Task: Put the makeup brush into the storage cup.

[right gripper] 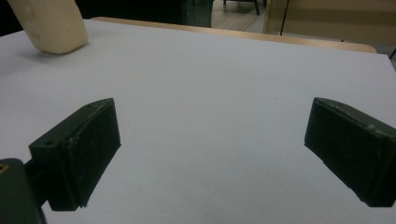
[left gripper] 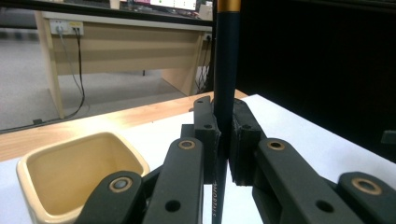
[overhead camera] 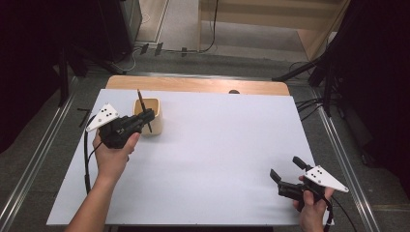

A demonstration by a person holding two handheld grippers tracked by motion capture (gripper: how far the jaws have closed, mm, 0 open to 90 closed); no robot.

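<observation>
At the near right edge of the white table (overhead camera: 217,159), the right gripper (overhead camera: 286,170) is held idle with its jaws spread wide and nothing between them. Farther back on the left, the left gripper (overhead camera: 145,116) is clamped on a dark pen (overhead camera: 143,109), which is held nearly upright, just above the cream cup (overhead camera: 153,116). In the left gripper view the pen (left gripper: 225,70) is seen pinched between the pads, the cup (left gripper: 74,172) lying below and to the left. The step in hand is judged to be placing the pen in the cup or lifting it out; which cannot be told. Next, the pen tip must be kept clear of the rim. Floor and a wooden desk are seen beyond.
</observation>
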